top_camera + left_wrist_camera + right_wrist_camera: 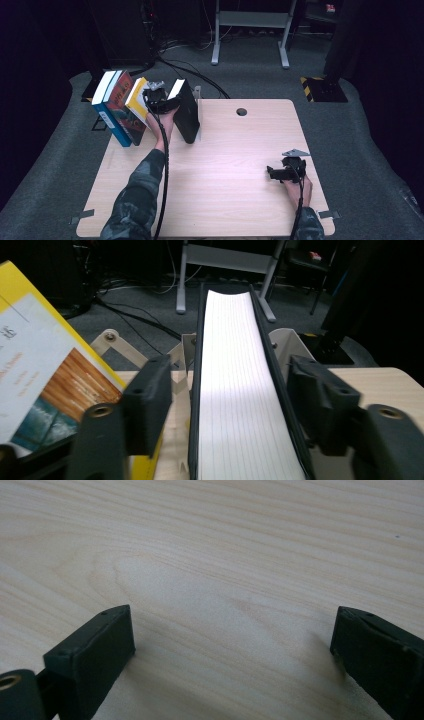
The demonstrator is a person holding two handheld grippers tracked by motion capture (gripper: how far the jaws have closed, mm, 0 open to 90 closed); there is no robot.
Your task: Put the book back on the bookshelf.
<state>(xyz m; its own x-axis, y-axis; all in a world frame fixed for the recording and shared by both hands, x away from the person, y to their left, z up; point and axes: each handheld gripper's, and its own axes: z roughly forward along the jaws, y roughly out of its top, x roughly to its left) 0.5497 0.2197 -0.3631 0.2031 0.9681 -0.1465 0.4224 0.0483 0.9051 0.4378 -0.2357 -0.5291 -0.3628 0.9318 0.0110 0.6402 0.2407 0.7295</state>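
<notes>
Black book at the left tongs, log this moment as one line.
left tongs: open, astride black book, pads off | book: upright by yellow book | right tongs: open over table

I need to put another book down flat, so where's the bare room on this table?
The table's middle and near side are bare, between the left forearm and the right gripper. The far right beyond the cable hole is free too. The far left is crowded: leaning books, left gripper, black book.
</notes>
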